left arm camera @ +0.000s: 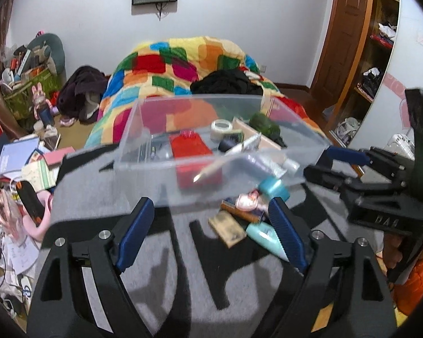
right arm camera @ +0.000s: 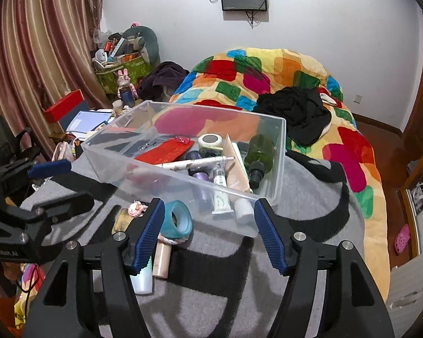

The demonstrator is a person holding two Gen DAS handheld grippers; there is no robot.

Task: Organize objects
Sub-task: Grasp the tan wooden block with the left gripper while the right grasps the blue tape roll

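Observation:
A clear plastic bin (left arm camera: 143,152) (right arm camera: 276,169) sits on a grey and black cloth (left arm camera: 104,197) (right arm camera: 310,211). It holds a red pouch (left arm camera: 193,152) (right arm camera: 166,152), a tape roll (right arm camera: 210,140), a green bottle (left arm camera: 263,125) (right arm camera: 260,149), a white pen (right arm camera: 194,162) and tubes. Loose in front lie a teal tape ring (left arm camera: 273,187) (right arm camera: 177,219), a teal tube (left arm camera: 263,236), a beige tube (right arm camera: 161,259) and a small card (left arm camera: 227,228). My left gripper (left arm camera: 211,233) is open above these. My right gripper (right arm camera: 210,231) is open at the bin's near wall.
A bed with a colourful quilt (left arm camera: 183,62) (right arm camera: 296,73) and black clothes (right arm camera: 296,109) lies behind the bin. Books, boxes and a pink object (left arm camera: 36,219) clutter the left. A wardrobe (left arm camera: 366,56) stands at the right.

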